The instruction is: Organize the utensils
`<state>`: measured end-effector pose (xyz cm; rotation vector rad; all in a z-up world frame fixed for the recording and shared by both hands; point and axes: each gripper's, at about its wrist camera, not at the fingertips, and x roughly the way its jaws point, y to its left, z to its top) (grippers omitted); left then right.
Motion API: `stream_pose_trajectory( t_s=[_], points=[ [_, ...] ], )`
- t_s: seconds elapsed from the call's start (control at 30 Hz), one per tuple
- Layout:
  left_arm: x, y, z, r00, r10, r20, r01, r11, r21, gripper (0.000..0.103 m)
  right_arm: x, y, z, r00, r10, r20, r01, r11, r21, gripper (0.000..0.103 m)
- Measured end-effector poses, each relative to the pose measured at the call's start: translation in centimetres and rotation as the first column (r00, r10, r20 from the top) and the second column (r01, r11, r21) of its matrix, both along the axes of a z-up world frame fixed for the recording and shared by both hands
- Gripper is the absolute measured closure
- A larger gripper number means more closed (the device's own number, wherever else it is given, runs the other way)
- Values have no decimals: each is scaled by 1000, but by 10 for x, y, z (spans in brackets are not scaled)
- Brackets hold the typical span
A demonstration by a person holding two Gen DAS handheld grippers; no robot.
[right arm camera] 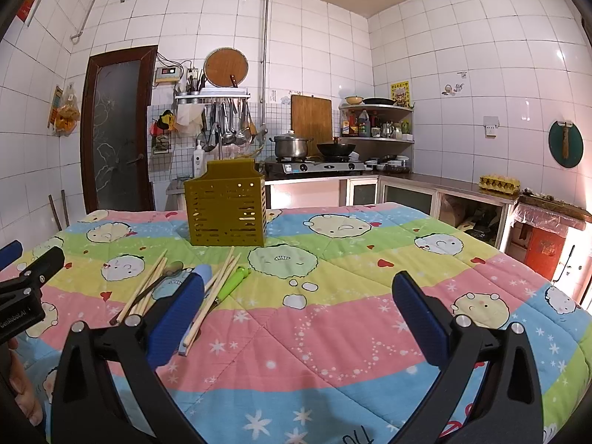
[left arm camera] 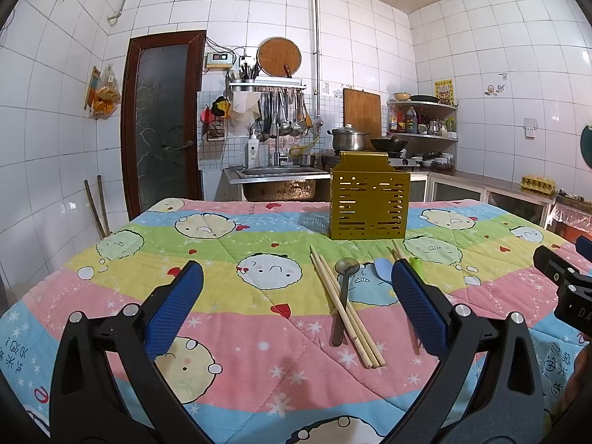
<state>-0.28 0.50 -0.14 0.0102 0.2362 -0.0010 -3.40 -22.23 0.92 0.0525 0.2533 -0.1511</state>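
**Two claws spread wide, both empty**

Left claw gapes over the quilt-covered table, gripping nothing. Right claw likewise released, hovering over bare quilt. One yellow slotted holder stands upright near the table's far edge. Utensils lie loose between it and the near edge: one bundle of chopsticks crossing one metal spoon, a second chopstick bundle, one blue spoon, one green-handled tool. Exact stick count unclear. Right claw's left finger covers part of the pile.
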Motion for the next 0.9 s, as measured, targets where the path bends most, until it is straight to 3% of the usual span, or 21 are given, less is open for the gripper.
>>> stream_pose_trajectory(
  t_s=[0.9],
  points=[
    [1,-1,0,1000,3,-7,-3,1000,9,5,1,0,0,1000,1,-8,-1,1000,-1,4]
  ],
)
